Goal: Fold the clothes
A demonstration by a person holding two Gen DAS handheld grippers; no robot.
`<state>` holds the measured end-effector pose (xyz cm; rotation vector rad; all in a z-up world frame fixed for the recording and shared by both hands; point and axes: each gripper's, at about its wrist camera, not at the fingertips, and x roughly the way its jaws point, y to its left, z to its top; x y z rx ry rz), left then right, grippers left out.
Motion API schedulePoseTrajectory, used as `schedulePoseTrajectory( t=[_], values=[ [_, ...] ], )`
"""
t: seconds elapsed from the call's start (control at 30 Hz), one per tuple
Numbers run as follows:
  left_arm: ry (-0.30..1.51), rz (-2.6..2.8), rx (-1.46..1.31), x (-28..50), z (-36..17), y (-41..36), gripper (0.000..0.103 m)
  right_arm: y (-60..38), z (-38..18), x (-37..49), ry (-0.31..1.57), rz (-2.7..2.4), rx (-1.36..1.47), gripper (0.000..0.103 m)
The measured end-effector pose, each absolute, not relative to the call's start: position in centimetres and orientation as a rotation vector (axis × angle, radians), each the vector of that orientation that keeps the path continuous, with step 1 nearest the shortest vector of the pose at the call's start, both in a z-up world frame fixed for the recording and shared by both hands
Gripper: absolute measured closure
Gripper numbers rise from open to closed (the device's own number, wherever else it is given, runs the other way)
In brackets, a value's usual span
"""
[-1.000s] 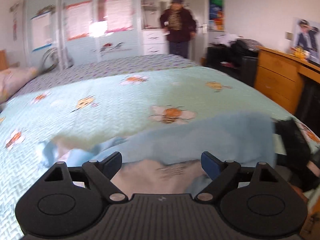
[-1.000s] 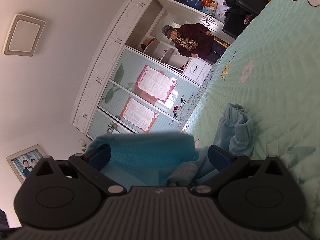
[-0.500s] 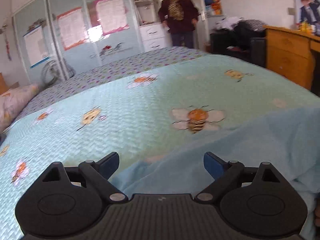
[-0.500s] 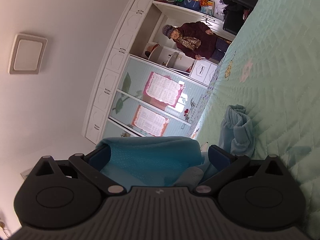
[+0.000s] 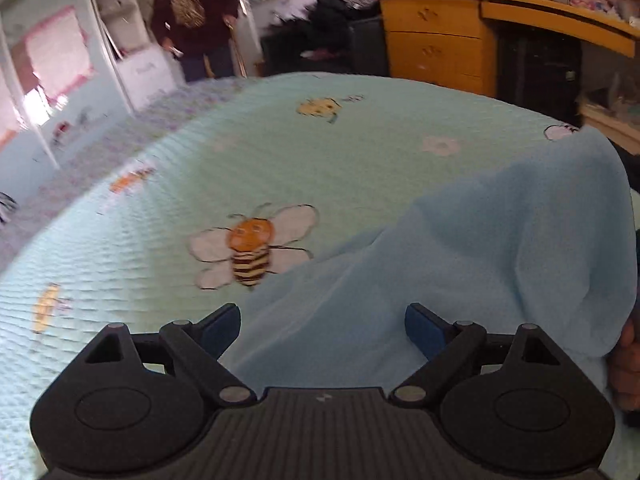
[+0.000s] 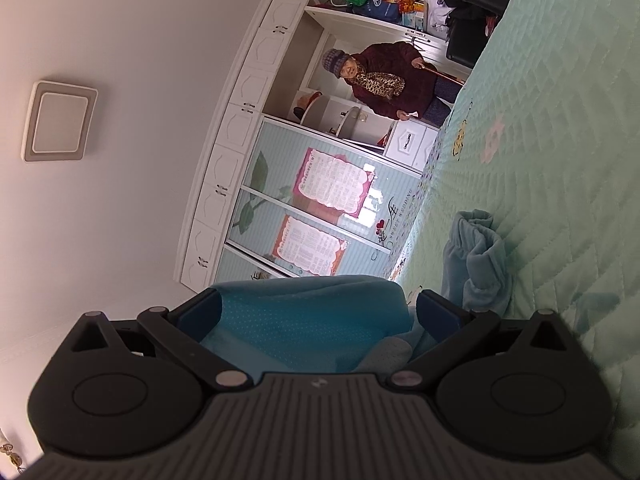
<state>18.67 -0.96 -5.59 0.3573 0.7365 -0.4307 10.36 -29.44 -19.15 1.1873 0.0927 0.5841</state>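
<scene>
A light blue garment (image 5: 460, 264) lies on the bee-print bedspread (image 5: 280, 152) and rises to a peak at the right. My left gripper (image 5: 322, 326) hovers over its near edge. Its jaws stand wide and are closing slightly, with cloth below and between them that the pads do not press. In the right wrist view my right gripper (image 6: 316, 312) points upward with its fingers wide apart. A bunched fold of the teal-blue garment (image 6: 308, 320) fills the gap between them. A crumpled sleeve (image 6: 476, 256) rests on the bedspread (image 6: 560, 160) just beyond.
A person (image 5: 192, 20) stands at the open wardrobe past the far end of the bed, also the person (image 6: 384, 80) in the right view. A wooden desk (image 5: 440, 40) with drawers lines the right wall. A hand (image 5: 626, 364) shows at the right edge.
The left gripper has swung right across the bed and tipped downward, so the bee print and the blue cloth sit closer. The right gripper has stayed put with the cloth between its fingers.
</scene>
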Motion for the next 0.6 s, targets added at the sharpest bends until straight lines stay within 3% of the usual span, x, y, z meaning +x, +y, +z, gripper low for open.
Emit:
schedulePoseTrajectory(
  t=[0.07,0.13,0.17,0.2,0.23,0.6],
  values=[
    [0.767,-0.450,0.340,20.1,-6.2,-1.3,0.014,-29.4,-19.1,10.3,0.093,0.585,1.185,0.000],
    [0.787,-0.473,0.367,20.8,-6.8,-2.2,0.025,-29.4,-19.1,10.3,0.094,0.586,1.184,0.000],
    [0.814,-0.509,0.372,20.9,-7.1,-2.4,0.048,-29.5,-19.1,10.3,0.094,0.586,1.184,0.000],
    [0.839,-0.542,0.375,20.9,-7.4,-2.7,0.087,-29.5,-19.1,10.2,0.094,0.587,1.184,0.000],
    [0.846,-0.552,0.375,20.7,-7.5,-3.0,0.103,-29.6,-19.1,10.2,0.094,0.587,1.184,0.000],
    [0.485,-0.254,0.363,14.9,-2.5,-1.1,0.103,-29.8,-19.3,10.3,0.085,0.591,1.198,0.000]
  ],
)
